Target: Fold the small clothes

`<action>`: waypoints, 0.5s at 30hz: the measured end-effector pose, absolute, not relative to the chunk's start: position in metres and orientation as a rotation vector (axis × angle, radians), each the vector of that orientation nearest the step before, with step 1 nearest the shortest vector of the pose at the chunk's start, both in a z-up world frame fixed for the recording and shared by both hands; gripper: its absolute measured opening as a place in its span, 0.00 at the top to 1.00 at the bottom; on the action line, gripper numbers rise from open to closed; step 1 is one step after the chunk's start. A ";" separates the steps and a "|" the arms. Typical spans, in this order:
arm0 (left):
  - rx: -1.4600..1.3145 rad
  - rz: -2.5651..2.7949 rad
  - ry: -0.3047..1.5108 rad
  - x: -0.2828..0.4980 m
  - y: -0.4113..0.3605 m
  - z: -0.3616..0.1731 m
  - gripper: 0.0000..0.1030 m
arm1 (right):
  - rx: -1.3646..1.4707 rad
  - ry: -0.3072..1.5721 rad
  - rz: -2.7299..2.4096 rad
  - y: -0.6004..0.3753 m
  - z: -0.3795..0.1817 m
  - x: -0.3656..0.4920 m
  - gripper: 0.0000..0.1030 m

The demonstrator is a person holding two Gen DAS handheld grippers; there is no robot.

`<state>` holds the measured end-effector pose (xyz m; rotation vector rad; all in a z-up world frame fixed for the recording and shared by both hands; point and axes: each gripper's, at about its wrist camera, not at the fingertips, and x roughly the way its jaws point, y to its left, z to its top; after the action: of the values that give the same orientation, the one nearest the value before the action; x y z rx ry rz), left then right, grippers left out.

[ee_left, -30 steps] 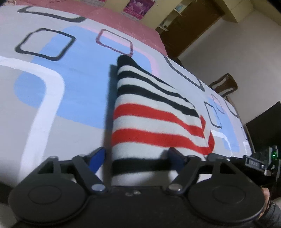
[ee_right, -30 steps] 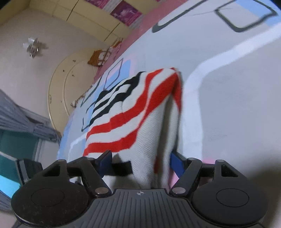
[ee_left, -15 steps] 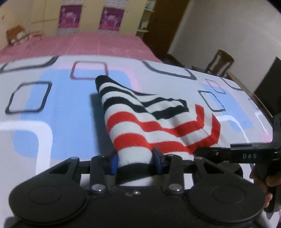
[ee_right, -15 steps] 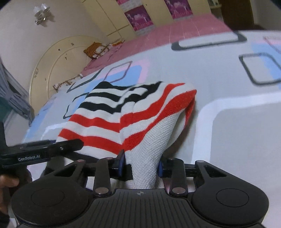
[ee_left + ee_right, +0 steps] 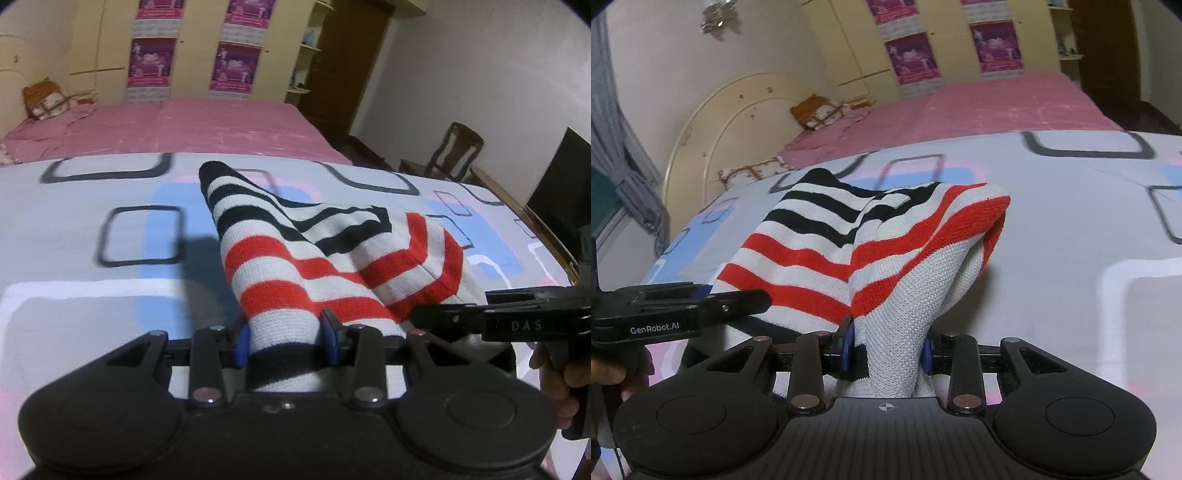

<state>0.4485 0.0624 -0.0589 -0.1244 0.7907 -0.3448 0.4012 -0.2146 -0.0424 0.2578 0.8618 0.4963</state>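
Progress: early, by my read. L hand-held gripper (image 5: 284, 341) is clamped on near edge of striped garment (image 5: 332, 254); R hand-held gripper (image 5: 888, 349) is clamped on its other near corner. Garment's near end is raised off bed (image 5: 74, 288), far end resting on it. Fold not yet laid over; flattening and any further folds left.

One striped garment (image 5: 325, 266), two hand-held grippers, four posters, one chair (image 5: 448, 153)

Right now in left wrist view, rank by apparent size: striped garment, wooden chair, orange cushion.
1. Striped garment, largest, though nearest the camera.
2. Wooden chair.
3. Orange cushion.
Chair and cushion look close in size; ranking unsure.
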 end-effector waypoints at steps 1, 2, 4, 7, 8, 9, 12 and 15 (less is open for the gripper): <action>-0.126 -0.339 0.792 0.448 0.072 -0.059 0.64 | 0.255 0.863 0.505 -0.203 -0.042 0.401 0.67; -0.129 -0.332 0.793 0.446 0.084 -0.058 0.64 | 0.250 0.864 0.513 -0.190 -0.042 0.401 0.67; -0.136 -0.317 0.798 0.443 0.106 -0.060 0.64 | 0.241 0.870 0.529 -0.167 -0.044 0.401 0.67; -0.150 -0.299 0.808 0.440 0.133 -0.063 0.64 | 0.228 0.881 0.550 -0.135 -0.046 0.401 0.67; -0.153 -0.294 0.811 0.439 0.144 -0.065 0.64 | 0.225 0.885 0.557 -0.125 -0.047 0.401 0.67; -0.156 -0.291 0.813 0.438 0.153 -0.066 0.64 | 0.222 0.888 0.562 -0.115 -0.048 0.401 0.67; -0.168 -0.285 0.825 0.439 0.177 -0.071 0.64 | 0.212 0.892 0.570 -0.088 -0.052 0.405 0.67; -0.174 -0.296 0.852 0.446 0.192 -0.084 0.64 | 0.199 0.913 0.549 -0.072 -0.064 0.410 0.67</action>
<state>0.4463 0.1918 -0.0836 -0.1739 0.8521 -0.2960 0.4098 -0.0720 -0.0641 0.1989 0.9126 0.5486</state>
